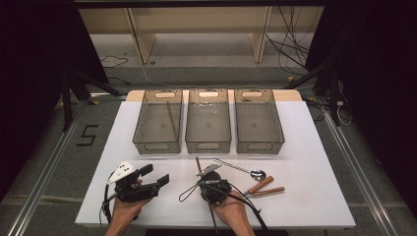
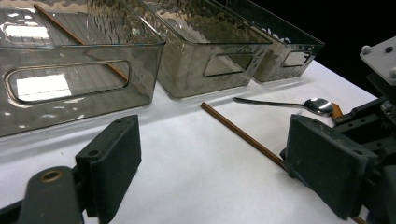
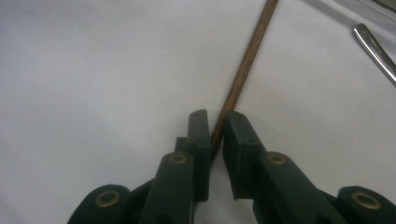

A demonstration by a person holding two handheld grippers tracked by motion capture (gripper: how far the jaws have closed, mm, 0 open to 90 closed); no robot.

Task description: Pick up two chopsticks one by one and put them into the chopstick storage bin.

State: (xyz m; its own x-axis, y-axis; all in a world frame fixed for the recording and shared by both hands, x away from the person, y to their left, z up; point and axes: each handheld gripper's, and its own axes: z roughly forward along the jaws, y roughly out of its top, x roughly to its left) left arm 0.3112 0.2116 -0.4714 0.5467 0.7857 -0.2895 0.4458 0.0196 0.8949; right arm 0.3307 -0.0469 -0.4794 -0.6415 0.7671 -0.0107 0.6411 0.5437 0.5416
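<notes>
Right gripper [image 3: 215,122] jaws nearly closed round brown chopstick [image 3: 243,70], on counter [image 1: 314,167] before middle bin [image 1: 208,142]. Left gripper [image 2: 210,158] jaws wide open, empty.

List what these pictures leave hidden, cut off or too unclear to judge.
1. Chopstick: in the right gripper view the jaws straddle it; whether the right gripper pinches it is unclear.
2. High view: that gripper covers the chopstick's middle.
3. Wooden-handled utensils: their working ends are hidden behind the gripper.
4. Spoon: left gripper view, its far edge sits behind the other gripper.
</notes>
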